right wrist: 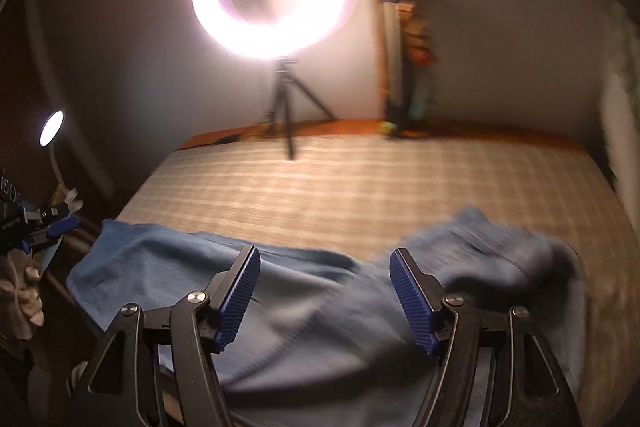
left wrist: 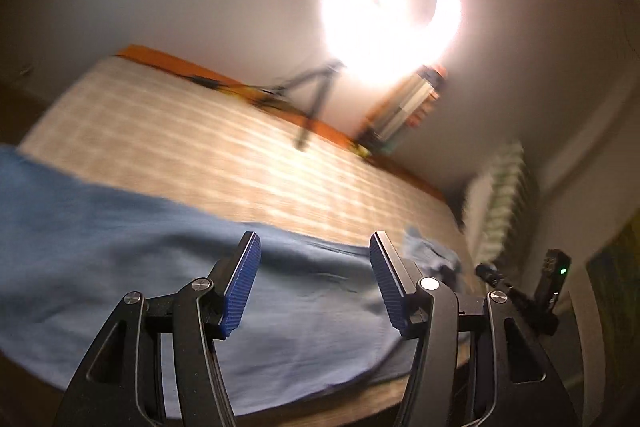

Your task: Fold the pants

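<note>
- Two grippers, the left gripper (left wrist: 314, 279) and the right gripper (right wrist: 324, 293), hung with fingers spread wide, nothing between them.
- The blue pants (right wrist: 288, 307) lay rumpled along the bed's (right wrist: 360, 187) near edge, bunched at right.
- Smoothing that bunch first seemed wise before pinching both corners of one end together.

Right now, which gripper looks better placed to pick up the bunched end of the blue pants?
Probably the right gripper: open, with the pants' bunched end just beside it. From the left gripper that end lies farther.
</note>
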A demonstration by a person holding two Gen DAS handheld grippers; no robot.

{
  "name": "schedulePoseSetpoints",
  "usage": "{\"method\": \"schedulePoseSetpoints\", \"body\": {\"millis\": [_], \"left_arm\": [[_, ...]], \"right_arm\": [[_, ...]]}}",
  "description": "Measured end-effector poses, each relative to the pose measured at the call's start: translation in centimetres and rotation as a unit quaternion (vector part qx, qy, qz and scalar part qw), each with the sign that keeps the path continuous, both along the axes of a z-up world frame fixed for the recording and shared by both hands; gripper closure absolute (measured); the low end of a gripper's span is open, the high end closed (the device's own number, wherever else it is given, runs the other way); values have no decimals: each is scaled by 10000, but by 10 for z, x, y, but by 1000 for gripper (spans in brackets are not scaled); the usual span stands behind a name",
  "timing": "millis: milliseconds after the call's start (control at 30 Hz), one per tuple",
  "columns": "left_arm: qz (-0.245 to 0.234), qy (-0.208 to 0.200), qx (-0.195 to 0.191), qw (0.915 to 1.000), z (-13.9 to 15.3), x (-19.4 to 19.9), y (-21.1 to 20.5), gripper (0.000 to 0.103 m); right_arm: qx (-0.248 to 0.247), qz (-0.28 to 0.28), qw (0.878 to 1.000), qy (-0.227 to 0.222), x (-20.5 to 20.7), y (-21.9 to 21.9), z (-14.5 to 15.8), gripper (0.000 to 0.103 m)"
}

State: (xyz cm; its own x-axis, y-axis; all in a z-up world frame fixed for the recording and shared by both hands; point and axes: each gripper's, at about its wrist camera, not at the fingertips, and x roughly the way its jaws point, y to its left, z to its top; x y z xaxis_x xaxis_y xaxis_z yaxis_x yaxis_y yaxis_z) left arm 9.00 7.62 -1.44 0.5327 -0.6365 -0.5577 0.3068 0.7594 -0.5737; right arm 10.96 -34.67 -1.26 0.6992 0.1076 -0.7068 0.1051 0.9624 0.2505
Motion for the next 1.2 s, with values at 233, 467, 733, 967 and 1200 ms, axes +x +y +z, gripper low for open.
{"method": "schedulePoseSetpoints", "body": {"millis": [233, 467, 733, 967, 1200], "left_arm": [[-1224, 347, 148, 9918, -5, 33, -124, 38], [-1977, 1152, 192, 9733, -46, 58, -231, 38], [-2062, 1969, 257, 9582, -112, 75, -295, 38], [-2000, 2120, -109, 9565, -129, 74, -301, 38], [-1946, 1979, -571, 9590, -131, 76, -306, 83]], "right_arm": [[218, -998, 9942, 345, -66, -81, -31, 33], [385, -1652, 9841, 533, -114, -128, -58, 33], [660, -1804, 9800, 526, -124, -149, -76, 33], [726, -1893, 9780, 493, -128, -161, -82, 33], [811, -1992, 9754, 474, -140, -174, -83, 34]]}}
